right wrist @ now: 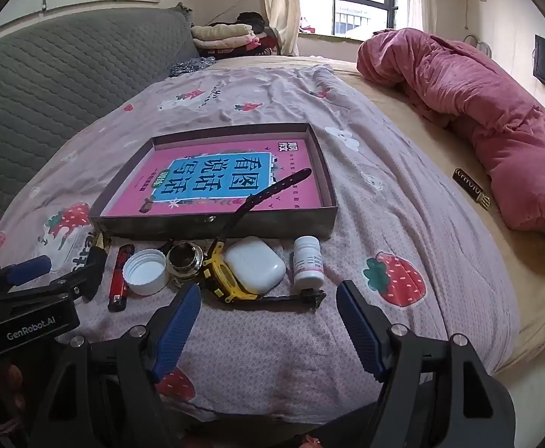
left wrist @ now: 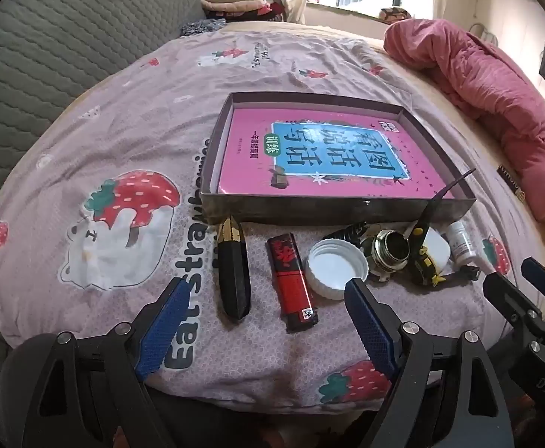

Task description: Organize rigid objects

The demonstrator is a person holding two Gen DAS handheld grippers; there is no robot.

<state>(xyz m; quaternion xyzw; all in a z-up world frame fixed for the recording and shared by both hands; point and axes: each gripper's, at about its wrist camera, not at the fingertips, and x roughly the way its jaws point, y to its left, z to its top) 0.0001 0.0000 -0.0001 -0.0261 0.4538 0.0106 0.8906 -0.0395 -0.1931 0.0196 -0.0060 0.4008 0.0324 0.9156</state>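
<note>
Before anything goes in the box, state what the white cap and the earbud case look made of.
White cap: likely plastic, matte, ribbed around its rim. Earbud case: probably hard plastic, glossy, a soft highlight on its rounded shell.

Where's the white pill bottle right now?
The pill bottle stands at the right end of the row before the box, right of the white case, in the right wrist view.

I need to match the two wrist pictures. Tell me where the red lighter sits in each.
Left wrist: red lighter at lower centre, between the left gripper's fingers.
Right wrist: red lighter at lower left, beside the white cap.
Shared landmark: the box behind it.
</note>
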